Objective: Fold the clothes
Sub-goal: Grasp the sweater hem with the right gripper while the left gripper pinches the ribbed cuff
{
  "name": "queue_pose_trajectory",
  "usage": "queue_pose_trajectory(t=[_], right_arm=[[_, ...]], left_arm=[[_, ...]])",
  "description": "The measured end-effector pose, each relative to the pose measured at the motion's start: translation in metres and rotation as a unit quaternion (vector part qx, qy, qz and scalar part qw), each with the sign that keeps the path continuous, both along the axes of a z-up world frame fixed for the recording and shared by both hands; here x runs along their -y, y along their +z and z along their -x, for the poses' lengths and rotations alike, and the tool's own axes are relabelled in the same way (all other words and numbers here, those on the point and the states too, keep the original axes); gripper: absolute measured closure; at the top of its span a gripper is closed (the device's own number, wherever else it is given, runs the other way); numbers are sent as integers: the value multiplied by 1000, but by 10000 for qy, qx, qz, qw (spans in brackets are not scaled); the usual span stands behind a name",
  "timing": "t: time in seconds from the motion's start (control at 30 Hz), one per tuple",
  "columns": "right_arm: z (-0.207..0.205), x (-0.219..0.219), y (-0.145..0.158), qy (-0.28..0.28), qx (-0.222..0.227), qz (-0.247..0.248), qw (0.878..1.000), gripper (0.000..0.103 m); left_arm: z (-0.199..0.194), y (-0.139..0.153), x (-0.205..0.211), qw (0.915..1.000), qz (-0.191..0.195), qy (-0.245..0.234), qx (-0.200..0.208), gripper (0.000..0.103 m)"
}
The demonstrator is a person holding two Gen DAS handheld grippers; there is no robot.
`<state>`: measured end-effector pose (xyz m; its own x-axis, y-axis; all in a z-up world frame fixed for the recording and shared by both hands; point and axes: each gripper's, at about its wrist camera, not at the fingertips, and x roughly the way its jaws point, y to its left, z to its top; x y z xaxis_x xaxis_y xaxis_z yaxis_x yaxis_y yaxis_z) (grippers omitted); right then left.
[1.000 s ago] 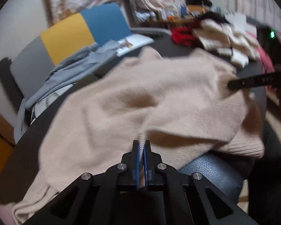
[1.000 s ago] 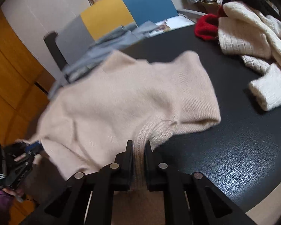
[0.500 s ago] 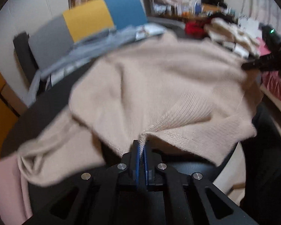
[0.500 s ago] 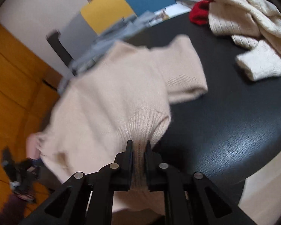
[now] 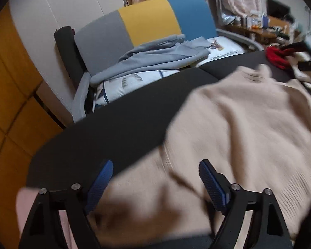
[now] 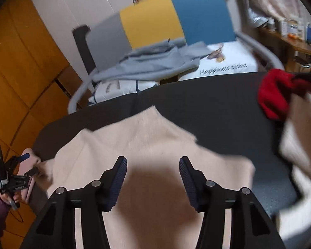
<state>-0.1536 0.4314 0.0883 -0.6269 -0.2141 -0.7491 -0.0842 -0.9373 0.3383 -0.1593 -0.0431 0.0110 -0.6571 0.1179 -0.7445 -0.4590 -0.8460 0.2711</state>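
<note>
A beige knit sweater [image 5: 238, 137] lies spread on the round black table [image 5: 124, 124]; it also shows in the right wrist view [image 6: 151, 145]. My left gripper [image 5: 155, 176] is open and empty, just above the sweater's near left edge. My right gripper [image 6: 152, 170] is open and empty above the sweater's middle, and its shadow falls on the knit. The left gripper also shows at the far left of the right wrist view [image 6: 12, 178], at the sweater's edge.
A grey, yellow and blue chair [image 5: 147, 27] behind the table holds grey clothes [image 5: 155, 60] and a printed white bag [image 6: 224, 68]. A red garment [image 6: 273, 95] and a cream knit [image 6: 300, 145] lie on the table's right side. Orange wooden doors [image 5: 8, 83] stand at left.
Both grippers were shut on the sweater's hem and carried it across the table. Both have now opened and let go, and the sweater lies flat on the table.
</note>
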Motion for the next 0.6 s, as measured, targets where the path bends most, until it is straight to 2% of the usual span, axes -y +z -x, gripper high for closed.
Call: queue_pose_trajectory(t=[0.07,0.2,0.27,0.4,0.43,0.47,0.5,0.53,0.6], right_arm=[[56,9,-6,163,328,-75,9993,49],[121,33,-25,542,855,-563,9933,49],[151,43,-44,700,1291,-627,9872,49],[161,49,-70,756,1811,-551,9790,49],[161,50,-75,765,1910,-534,9772,58],[157,52,-74,781,1818,-595,9784,82],[153,54,-72,802,1717,-608,9800,89],[148,54,-66,842,1567,-355,9834,89],[135,51,-52,782,1268,-156,9887,90]], left_arm=[[32,-7,-17,9996,-29,163,218,14],[87,-23,-43,9946,-575,262,818,12],[108,-37,-58,9942,-366,244,982,12],[126,-69,-82,9910,195,41,1324,13],[122,-71,-85,9906,156,-68,1356,17],[118,-73,-88,9901,117,-177,1388,40],[113,-74,-90,9899,79,-270,1391,80],[105,-68,-92,9910,50,-309,1301,96],[88,-56,-97,9929,-10,-386,1121,96]])
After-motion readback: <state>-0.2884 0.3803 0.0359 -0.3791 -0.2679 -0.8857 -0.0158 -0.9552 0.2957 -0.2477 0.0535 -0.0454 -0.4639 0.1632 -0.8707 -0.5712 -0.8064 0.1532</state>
